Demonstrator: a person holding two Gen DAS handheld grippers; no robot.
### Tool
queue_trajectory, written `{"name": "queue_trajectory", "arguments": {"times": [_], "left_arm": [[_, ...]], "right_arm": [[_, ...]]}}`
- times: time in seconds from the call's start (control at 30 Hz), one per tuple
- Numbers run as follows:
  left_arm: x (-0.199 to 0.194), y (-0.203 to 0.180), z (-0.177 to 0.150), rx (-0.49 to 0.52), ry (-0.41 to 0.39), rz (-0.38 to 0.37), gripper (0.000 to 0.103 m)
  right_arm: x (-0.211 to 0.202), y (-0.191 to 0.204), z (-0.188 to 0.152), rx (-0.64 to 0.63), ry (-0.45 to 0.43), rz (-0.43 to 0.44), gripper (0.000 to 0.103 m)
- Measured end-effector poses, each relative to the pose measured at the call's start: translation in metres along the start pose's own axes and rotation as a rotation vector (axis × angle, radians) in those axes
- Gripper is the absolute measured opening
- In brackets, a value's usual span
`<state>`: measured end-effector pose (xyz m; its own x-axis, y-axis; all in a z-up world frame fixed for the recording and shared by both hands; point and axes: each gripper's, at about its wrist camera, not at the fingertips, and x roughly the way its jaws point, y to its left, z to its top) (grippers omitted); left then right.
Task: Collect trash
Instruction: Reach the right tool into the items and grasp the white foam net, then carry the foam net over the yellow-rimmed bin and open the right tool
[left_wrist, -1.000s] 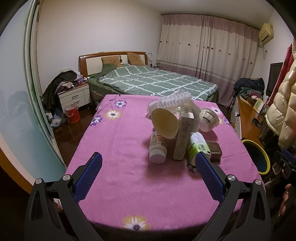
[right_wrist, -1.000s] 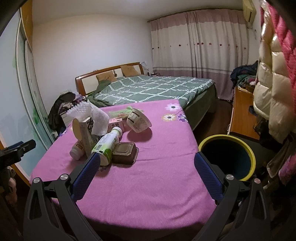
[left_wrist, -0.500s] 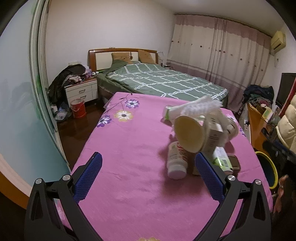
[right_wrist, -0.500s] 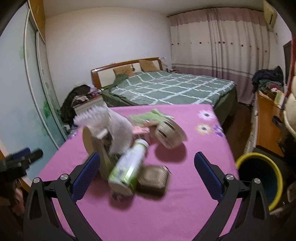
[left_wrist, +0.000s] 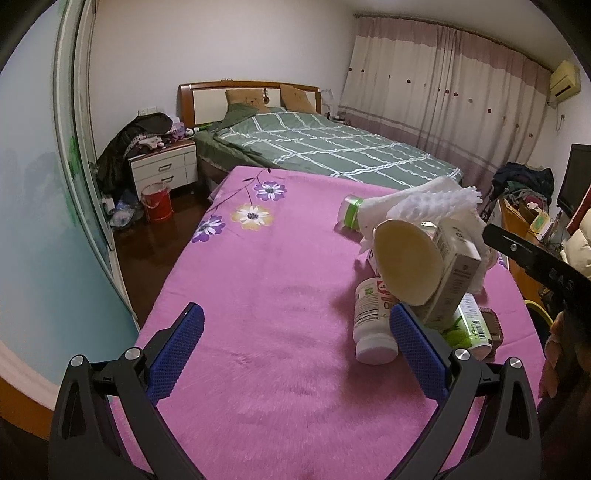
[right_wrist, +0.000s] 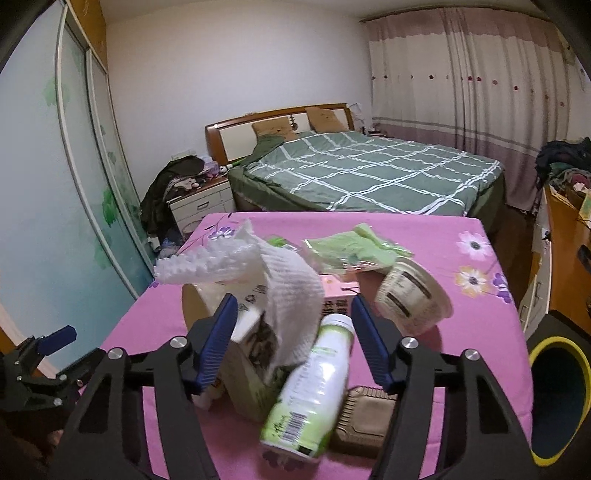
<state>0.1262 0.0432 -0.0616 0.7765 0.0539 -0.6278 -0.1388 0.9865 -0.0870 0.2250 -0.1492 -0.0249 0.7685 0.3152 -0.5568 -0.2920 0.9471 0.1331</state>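
Note:
A heap of trash lies on the pink flowered tablecloth (left_wrist: 266, 288). It holds a white pill bottle (left_wrist: 371, 325), a round paper lid (left_wrist: 406, 269), a carton (right_wrist: 251, 354), white foam netting (right_wrist: 280, 273), a green-labelled bottle (right_wrist: 314, 384), a paper tub (right_wrist: 413, 295) and a brown box (right_wrist: 364, 417). My right gripper (right_wrist: 293, 332) hangs over the heap, its jaws closing. The netting, the carton's top and the bottle's cap lie between them, and no pad visibly presses. My left gripper (left_wrist: 295, 343) stands open and empty over bare cloth, its right finger just before the pill bottle.
A dark bin with a yellow rim (right_wrist: 554, 342) stands on the floor off the table's right edge. A green checked bed (right_wrist: 369, 173) lies beyond the table. A nightstand (left_wrist: 162, 170) and a red bucket (left_wrist: 157, 203) sit at the far left by sliding wardrobe doors.
The right gripper has come in over the trash heap and its jaws have narrowed. The left gripper has moved closer and lower, so the heap now sits by its right finger.

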Motion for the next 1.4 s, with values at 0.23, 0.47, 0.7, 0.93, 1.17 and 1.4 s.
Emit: {"name": "queue_trajectory", "arguments": {"times": [0.23, 0.47, 0.7, 0.93, 1.17, 1.4], "left_arm": [[0.011, 0.002, 0.001, -0.002, 0.015, -0.012, 0.099], [0.021, 0.002, 0.001, -0.007, 0.032, -0.029, 0.099], [0.024, 0.001, -0.001, -0.004, 0.037, -0.041, 0.099], [0.020, 0.003, -0.002, -0.004, 0.034, -0.045, 0.099], [0.019, -0.004, -0.001, 0.008, 0.031, -0.060, 0.099], [0.017, -0.025, -0.003, 0.045, 0.032, -0.089, 0.099]], "right_arm": [[0.022, -0.002, 0.010, 0.006, 0.030, -0.024, 0.015], [0.022, -0.012, 0.029, 0.016, 0.003, -0.007, 0.002], [0.018, -0.016, 0.068, 0.010, -0.059, -0.015, 0.002], [-0.011, -0.022, 0.094, 0.021, -0.156, -0.021, 0.002], [-0.054, -0.050, 0.099, 0.060, -0.235, -0.058, 0.002], [-0.103, -0.092, 0.091, 0.106, -0.299, -0.142, 0.002]]}}
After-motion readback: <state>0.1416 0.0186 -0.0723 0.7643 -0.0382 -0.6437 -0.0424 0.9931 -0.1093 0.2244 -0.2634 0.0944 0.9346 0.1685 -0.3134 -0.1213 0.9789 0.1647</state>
